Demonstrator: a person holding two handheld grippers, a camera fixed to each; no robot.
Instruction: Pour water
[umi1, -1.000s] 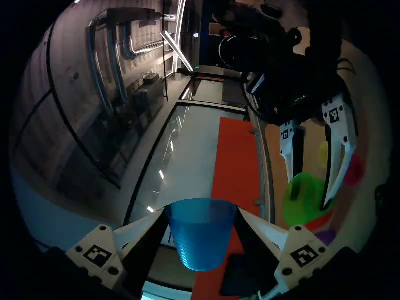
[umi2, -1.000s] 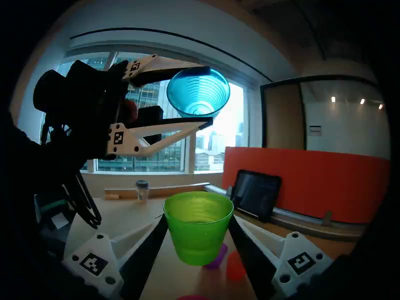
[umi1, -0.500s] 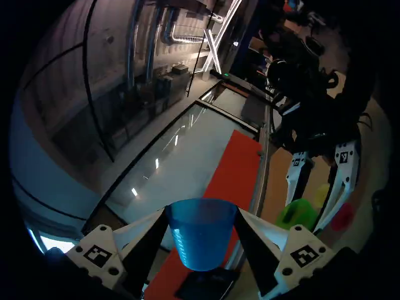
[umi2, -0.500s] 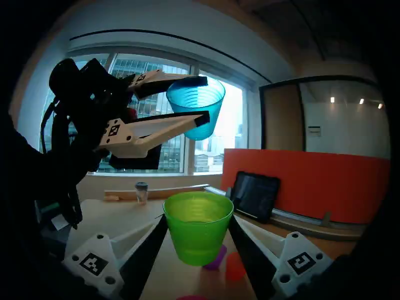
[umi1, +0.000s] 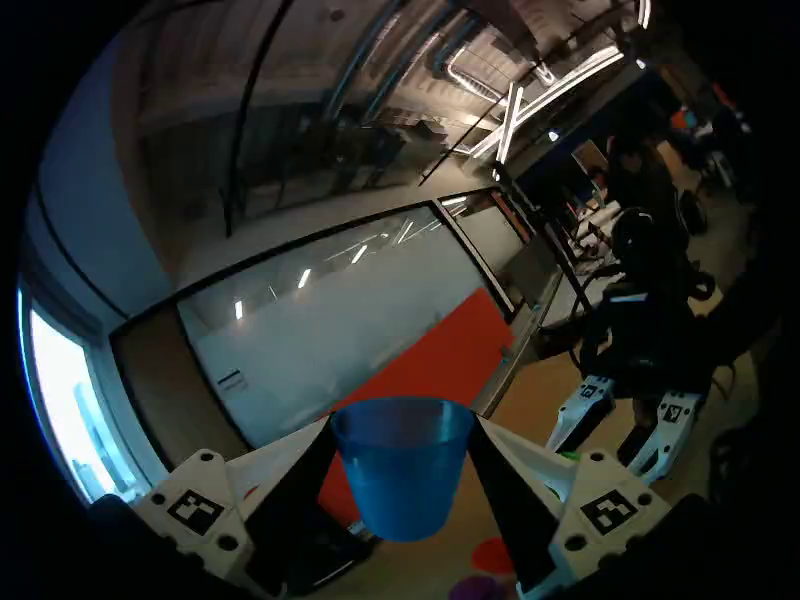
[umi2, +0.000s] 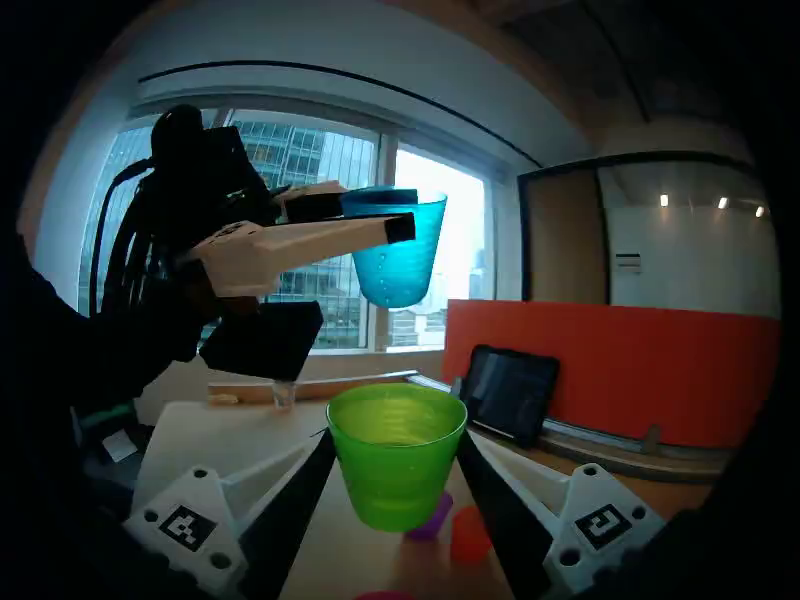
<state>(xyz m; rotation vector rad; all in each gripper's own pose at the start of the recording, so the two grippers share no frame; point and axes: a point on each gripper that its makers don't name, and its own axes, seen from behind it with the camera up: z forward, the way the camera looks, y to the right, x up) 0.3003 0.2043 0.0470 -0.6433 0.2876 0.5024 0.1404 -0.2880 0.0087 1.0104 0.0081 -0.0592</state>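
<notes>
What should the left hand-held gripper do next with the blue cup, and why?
Probably lower the blue cup to the table and set it down. A second ago the left hand-held gripper held it tipped toward the green cup; now it hangs upright and higher than that cup, so the pour seems finished.

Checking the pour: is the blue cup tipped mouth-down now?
No, the blue cup stands upright in the left claw, higher than the green cup.

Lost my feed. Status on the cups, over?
Left gripper shut on blue cup, right gripper shut on green cup. Blue cup upright, higher than green. Nothing between them.
</notes>
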